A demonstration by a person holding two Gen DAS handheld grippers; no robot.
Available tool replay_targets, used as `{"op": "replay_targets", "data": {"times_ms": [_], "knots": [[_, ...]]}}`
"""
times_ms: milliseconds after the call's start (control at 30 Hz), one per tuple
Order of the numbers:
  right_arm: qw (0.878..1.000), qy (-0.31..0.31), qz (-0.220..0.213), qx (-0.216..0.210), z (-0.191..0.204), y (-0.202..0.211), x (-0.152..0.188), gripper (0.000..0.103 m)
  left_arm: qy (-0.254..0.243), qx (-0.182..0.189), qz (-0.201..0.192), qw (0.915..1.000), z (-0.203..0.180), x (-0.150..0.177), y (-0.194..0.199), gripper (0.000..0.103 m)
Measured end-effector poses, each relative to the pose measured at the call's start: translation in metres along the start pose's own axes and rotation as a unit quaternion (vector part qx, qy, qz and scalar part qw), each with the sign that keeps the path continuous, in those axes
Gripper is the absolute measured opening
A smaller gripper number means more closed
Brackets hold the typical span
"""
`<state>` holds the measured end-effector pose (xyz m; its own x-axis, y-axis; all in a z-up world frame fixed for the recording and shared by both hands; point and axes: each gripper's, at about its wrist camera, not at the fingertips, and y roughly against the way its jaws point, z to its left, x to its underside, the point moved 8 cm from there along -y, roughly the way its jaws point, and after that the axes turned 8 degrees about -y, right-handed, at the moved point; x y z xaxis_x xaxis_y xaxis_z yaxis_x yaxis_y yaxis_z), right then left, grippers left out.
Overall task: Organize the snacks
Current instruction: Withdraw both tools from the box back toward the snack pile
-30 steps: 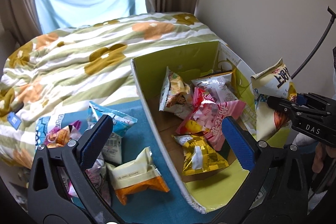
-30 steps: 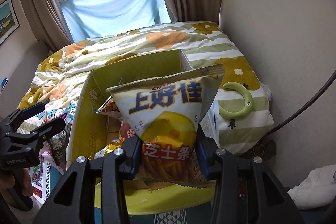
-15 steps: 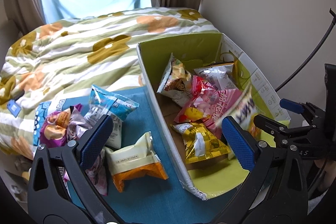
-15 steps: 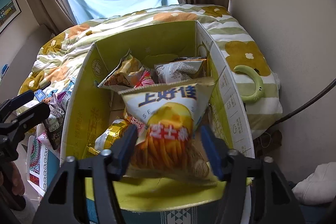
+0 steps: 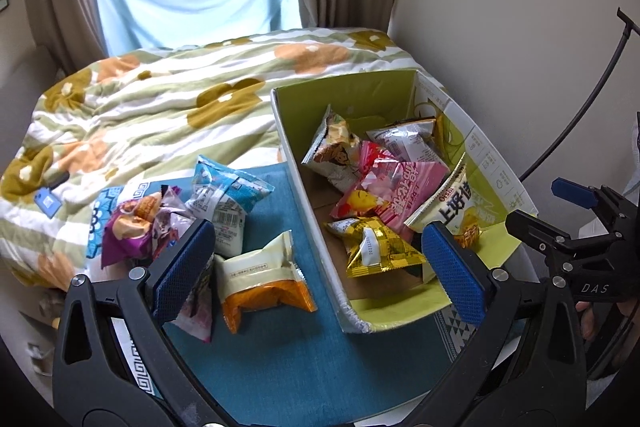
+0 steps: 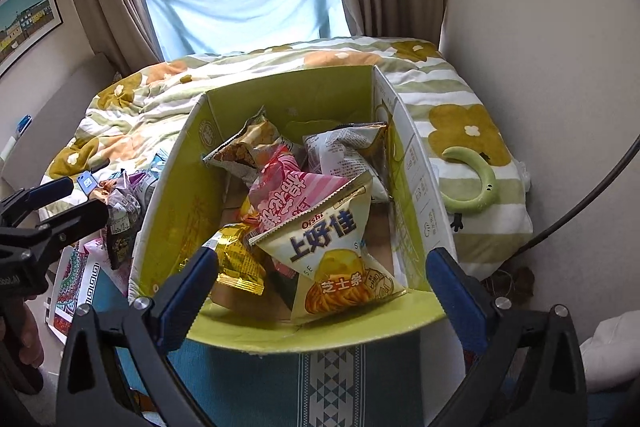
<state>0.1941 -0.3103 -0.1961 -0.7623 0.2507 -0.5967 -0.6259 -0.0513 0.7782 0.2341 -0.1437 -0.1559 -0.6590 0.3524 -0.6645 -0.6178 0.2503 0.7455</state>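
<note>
Behind a curtained window, floral bedding (image 5: 160, 115) bears a snack box (image 6: 176, 211); both grippers (image 5: 316, 267) (image 6: 320, 291) spread.

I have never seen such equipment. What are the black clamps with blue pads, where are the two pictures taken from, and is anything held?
No robot: a person holds a two-finger clamp in each hand, each with a camera looking along its fingers. One picture is from the left gripper, the other from the right gripper. Both are open and hold nothing. A green cardboard box on a blue mat holds several snack bags, with a yellow chips bag nearest the front. More bags, including an orange-and-cream one, lie on the mat beside the box.
</note>
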Motion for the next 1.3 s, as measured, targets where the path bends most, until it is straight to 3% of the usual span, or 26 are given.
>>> {"op": "replay_targets", "data": {"times_ms": [367, 733, 1033, 1300], "knots": [[0.997, 0.019, -0.074, -0.002, 0.004, 0.081, 0.0, 0.103, 0.0, -0.062, -0.045, 0.997, 0.005, 0.011, 0.086, 0.102], [0.991, 0.054, -0.115, -0.041, 0.042, 0.135, 0.011, 0.103, 0.048, -0.142, -0.04, 0.9879, 0.066, 0.079, 0.155, 0.103], [0.988, 0.085, -0.1, -0.076, 0.1, 0.126, 0.026, 0.103, 0.105, -0.153, -0.039, 0.982, 0.138, 0.118, 0.171, 0.103], [0.987, 0.081, -0.089, -0.105, 0.165, 0.089, 0.027, 0.103, 0.1, -0.129, -0.015, 0.9864, 0.213, 0.113, 0.138, 0.102]]}}
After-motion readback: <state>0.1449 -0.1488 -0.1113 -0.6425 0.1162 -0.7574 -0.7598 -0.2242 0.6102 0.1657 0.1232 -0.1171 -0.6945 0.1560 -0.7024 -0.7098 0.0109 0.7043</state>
